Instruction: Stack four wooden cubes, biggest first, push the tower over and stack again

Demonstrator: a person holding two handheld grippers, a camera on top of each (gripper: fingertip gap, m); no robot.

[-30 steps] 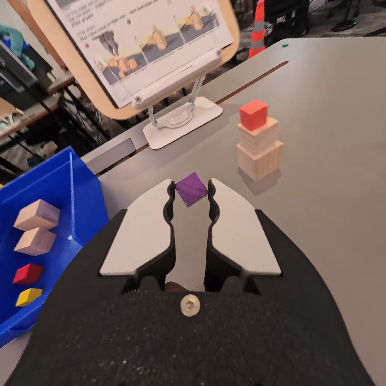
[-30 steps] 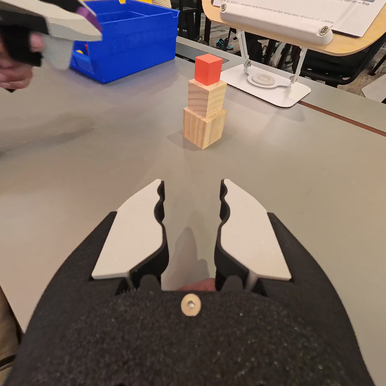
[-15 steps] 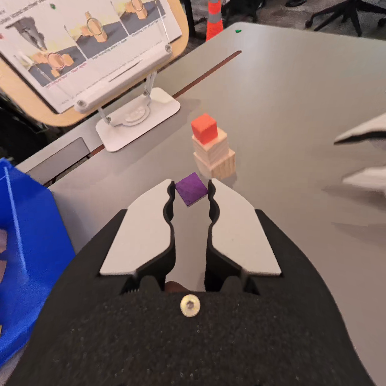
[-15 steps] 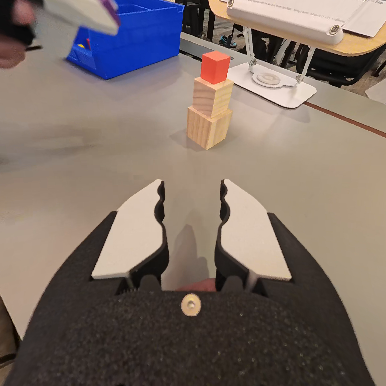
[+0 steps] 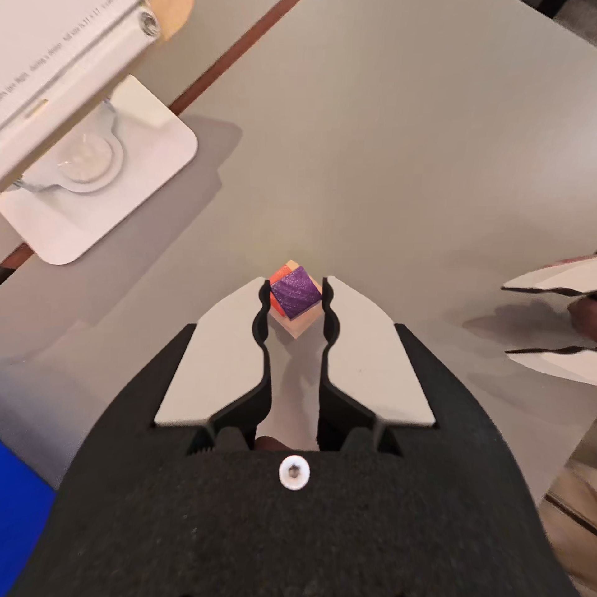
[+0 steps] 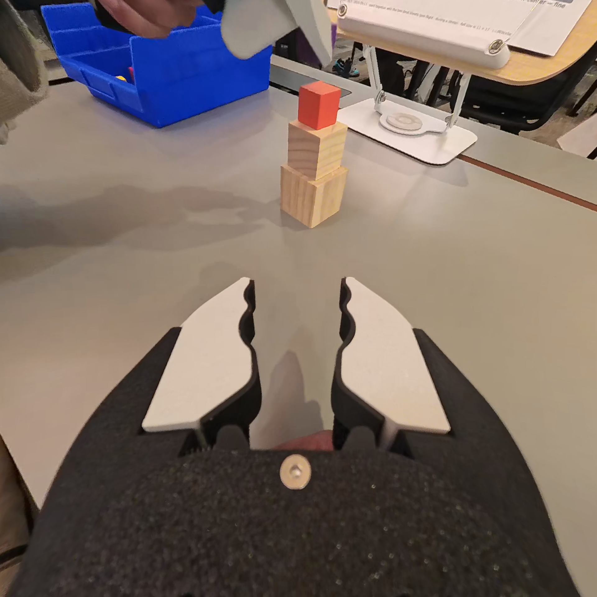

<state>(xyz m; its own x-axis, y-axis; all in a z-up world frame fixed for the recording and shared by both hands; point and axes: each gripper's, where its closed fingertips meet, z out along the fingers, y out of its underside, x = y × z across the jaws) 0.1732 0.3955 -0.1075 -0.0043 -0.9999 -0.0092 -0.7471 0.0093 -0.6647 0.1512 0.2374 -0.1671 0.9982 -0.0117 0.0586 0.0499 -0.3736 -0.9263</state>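
Grey counter (image 5: 420,161) fills most of my left wrist view, with a brown seam running diagonally across the upper part. At the upper left I see the white base of a document stand (image 5: 97,181), its board with a printed sheet cutting into the corner. A sliver of the blue bin (image 5: 19,504) shows at the lower left edge. My left tongs (image 5: 294,287) sit in the centre of the frame, narrowed onto the purple cube (image 5: 295,295), which is pinched corner to corner between the tips. Directly under it, seen from almost straight above, the red cube (image 5: 277,277) and the plain wooden cubes (image 5: 298,326) peek out around the purple one (I cannot tell whether purple touches red). At the right edge, the pale fingers of my right tongs (image 5: 555,319) come into frame, parted.

From the right wrist view, the same counter (image 6: 452,258) stretches ahead. My right tongs (image 6: 296,284) hover low in the frame, spread wide with nothing between them. Well ahead, in the upper centre, stands the tower: big wooden cube (image 6: 311,197) on the counter, smaller wooden cube (image 6: 315,150) on it, red cube (image 6: 318,105) on top. Above it at the top of the frame the left tongs (image 6: 277,26) hang blurred, a hand (image 6: 142,16) behind them. Blue bin (image 6: 181,77) sits at the upper left, document stand (image 6: 410,126) at the upper right.
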